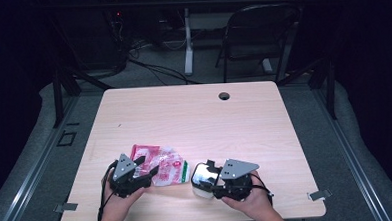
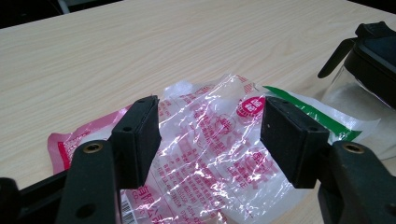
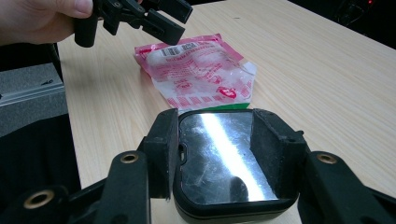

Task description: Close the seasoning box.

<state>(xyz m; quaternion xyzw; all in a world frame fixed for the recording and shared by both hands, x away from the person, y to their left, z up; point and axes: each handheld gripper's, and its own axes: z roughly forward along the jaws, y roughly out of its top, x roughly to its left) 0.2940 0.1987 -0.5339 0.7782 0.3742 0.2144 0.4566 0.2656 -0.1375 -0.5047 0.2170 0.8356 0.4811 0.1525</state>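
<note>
Right gripper [image 3: 215,154] is clamping the box [image 3: 224,158] beside the bag [image 1: 164,167]; left gripper [image 2: 210,135] is hovering over the bag, jaws apart.

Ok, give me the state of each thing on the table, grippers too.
Bag: flat on the table, crumpled, looks empty.
Container: upright, lid on, beside the bag.
Left gripper: open, jaws above the bag, not gripping it.
Right gripper: jaws either side of the container's lid, against its edges.
Table: bare beyond these things.
</note>
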